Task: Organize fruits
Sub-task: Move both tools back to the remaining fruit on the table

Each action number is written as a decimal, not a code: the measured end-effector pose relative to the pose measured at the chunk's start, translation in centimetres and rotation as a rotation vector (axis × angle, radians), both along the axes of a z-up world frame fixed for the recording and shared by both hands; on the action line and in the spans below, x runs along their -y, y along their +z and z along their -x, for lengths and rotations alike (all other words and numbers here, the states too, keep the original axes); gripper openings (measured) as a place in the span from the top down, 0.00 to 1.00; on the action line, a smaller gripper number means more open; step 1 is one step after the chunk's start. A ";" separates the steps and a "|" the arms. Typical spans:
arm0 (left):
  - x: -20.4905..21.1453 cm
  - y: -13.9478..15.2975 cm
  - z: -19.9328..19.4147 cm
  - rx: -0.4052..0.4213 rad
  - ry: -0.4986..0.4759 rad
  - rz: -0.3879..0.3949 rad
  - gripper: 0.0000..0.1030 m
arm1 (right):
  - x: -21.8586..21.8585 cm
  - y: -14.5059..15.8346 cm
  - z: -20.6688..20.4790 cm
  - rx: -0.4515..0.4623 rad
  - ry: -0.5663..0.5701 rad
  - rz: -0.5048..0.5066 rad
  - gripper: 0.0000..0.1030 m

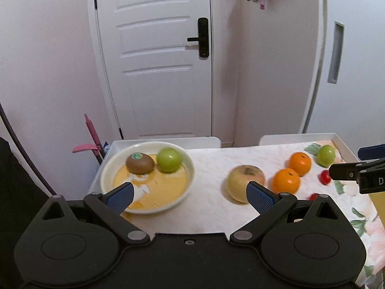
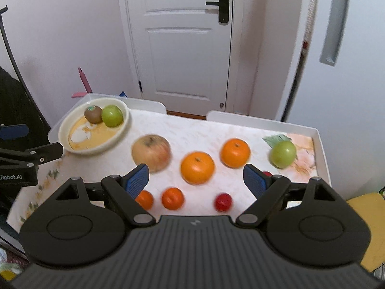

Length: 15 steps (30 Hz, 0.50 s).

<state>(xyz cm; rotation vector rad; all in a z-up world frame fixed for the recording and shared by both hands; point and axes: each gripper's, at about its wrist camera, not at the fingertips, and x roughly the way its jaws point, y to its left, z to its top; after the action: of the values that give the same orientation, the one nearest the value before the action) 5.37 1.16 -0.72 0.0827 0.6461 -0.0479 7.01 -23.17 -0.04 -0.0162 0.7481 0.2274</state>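
Grippers, two, both mine. My left gripper (image 1: 190, 196) has its jaws spread wide with nothing between them; one blue pad hangs over the near rim of the bowl (image 1: 105, 172), the other sits in front of the large apple (image 1: 243, 180). My right gripper (image 2: 196, 180) is likewise spread wide and holds nothing, hovering above the fruit in the middle of the tray.

Bowl: cream rim, yellow inside, at the tray's far-left corner. Contents: one kiwi (image 1: 139, 163) with a green sticker on top, and one green apple (image 1: 169, 159), the two touching.

Loose fruit on the patterned cloth (image 2: 192, 132):
- large yellowish apple, just right of the bowl but apart from it;
- two oranges (image 2: 197, 167), (image 2: 235, 153), side by side to the right of the large apple;
- second green apple (image 2: 282, 154), far right, near the tray wall, beside a printed leaf;
- two small oranges (image 2: 172, 198), (image 2: 145, 200) at the near edge, the left one partly behind my finger;
- small red fruit (image 2: 223, 201) at the near edge, and another (image 2: 267, 174) barely showing behind my right finger. Kind: cannot tell, blurred.

Tray (image 2: 321, 149): white, raised walls, cloth inside.

Surroundings: white panelled door (image 1: 156, 60) with black handle, behind the tray.
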 end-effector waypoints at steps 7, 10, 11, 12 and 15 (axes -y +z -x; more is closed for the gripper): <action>4.1 -3.0 0.5 -0.028 0.021 -0.008 0.03 | 2.9 -3.6 0.1 -0.019 0.043 0.030 0.05; 5.5 -4.8 0.5 -0.042 0.027 -0.012 0.06 | 3.8 -5.5 -0.1 -0.026 0.066 0.042 0.05; 6.0 -5.4 0.4 -0.046 0.027 -0.014 0.07 | 4.0 -6.0 -0.2 -0.028 0.072 0.044 0.05; 6.5 -6.0 0.4 -0.049 0.026 -0.019 0.07 | 4.2 -6.6 -0.3 -0.029 0.078 0.045 0.05; 7.9 -7.8 0.2 -0.056 0.020 -0.038 0.09 | 4.6 -8.3 -0.7 -0.030 0.092 0.048 0.06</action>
<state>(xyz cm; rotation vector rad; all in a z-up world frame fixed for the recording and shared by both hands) 5.19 -6.72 -8.56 0.1120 0.7039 -0.0190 7.71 -27.74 -8.37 -0.0930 0.7834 0.2982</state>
